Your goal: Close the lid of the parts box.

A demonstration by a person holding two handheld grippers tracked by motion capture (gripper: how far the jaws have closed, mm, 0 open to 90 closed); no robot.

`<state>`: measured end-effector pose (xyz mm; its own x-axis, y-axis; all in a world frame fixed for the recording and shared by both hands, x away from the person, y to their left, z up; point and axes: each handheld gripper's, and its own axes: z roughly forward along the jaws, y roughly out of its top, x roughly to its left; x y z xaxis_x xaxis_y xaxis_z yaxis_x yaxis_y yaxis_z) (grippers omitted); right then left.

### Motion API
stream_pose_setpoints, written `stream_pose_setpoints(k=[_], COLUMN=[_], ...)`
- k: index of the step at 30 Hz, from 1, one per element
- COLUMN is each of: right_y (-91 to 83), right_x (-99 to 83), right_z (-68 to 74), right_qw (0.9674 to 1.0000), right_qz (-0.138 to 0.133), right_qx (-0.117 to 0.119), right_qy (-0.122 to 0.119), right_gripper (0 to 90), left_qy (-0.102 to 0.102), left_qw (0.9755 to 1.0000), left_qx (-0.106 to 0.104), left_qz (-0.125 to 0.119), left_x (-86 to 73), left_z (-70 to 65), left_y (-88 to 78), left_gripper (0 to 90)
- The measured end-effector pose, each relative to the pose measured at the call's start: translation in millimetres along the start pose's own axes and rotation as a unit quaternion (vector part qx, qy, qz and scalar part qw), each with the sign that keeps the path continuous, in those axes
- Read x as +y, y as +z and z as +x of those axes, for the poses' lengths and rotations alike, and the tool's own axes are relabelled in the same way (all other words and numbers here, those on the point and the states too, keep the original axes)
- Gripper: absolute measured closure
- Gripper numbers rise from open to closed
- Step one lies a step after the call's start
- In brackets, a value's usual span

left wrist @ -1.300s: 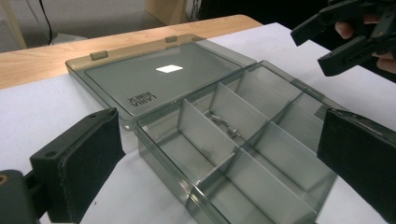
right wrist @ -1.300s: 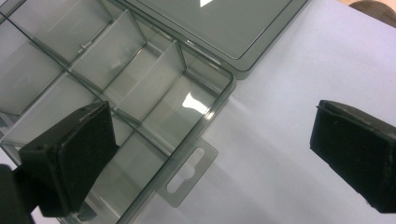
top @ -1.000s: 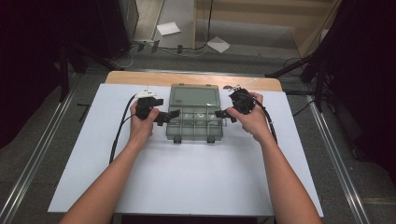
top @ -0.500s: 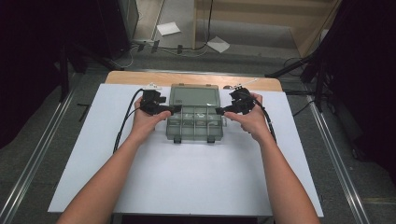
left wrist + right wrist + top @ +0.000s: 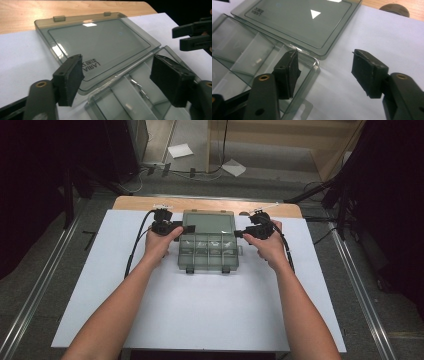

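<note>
The see-through grey plastic box with little compartments (image 5: 208,251) sits at the middle of the white table top (image 5: 200,310), a bit toward 12 o'clock. Its flat lid (image 5: 209,222) lies open and flat at the box's 12 o'clock side.

The left gripper (image 5: 186,228) was out at 9 o'clock from the box 1 second ago. Now it has slid in to the box's 10 o'clock corner, where lid and box meet. Its jaws have just been closing. They are partly open, with the lid's edge and the hinge between them, and the pads (image 5: 72,77) do not press on anything.

The right gripper (image 5: 239,233) sits at the box's 2 o'clock corner, almost where it was. Its jaws have just been closing too. They are partly open around the box's corner, gripping nothing.

The tiny metal bits (image 5: 140,87) inside the box are too small to name. The lid's letters are hard to read.
</note>
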<state>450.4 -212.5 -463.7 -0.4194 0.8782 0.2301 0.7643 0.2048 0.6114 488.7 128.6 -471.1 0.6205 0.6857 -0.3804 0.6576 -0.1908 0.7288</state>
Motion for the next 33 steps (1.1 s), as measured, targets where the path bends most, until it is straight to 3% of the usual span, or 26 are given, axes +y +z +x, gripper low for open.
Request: stream_pose_setpoints(k=[5, 11, 16, 26, 33], right_y=[4.2, 9.9, 14.3, 29.5, 37.2], right_x=[2.9, 10.1, 17.7, 23.8, 23.9], right_z=[0.1, -1.5, -3.0, -1.9, -4.3], right_qw=[1.0, 0.9996, 0.9993, 0.999, 0.9985], right_qz=[-0.004, -0.014, -0.021, -0.003, 0.004], right_qx=[0.004, 0.012, 0.023, 0.025, 0.023], right_qy=[0.005, 0.019, 0.023, 0.038, 0.05], right_gripper=[41.2, 44.7, 47.6, 47.6, 47.5], left_qy=[-0.015, -0.027, -0.014, -0.03, -0.028], left_qw=[0.9998, 0.9993, 0.999, 0.9988, 0.9986], left_qx=[0.011, 0.025, 0.038, 0.035, 0.037], left_qz=[0.003, 0.004, 0.021, 0.017, 0.024], left_x=[4.2, 7.9, 9.3, 8.3, 6.7], left_z=[6.9, 13.3, 12.5, 17.8, 18.0], left_y=[3.0, 5.4, 10.4, 16.1, 19.5], left_gripper=[31.9, 32.0, 31.9, 31.9, 31.9])
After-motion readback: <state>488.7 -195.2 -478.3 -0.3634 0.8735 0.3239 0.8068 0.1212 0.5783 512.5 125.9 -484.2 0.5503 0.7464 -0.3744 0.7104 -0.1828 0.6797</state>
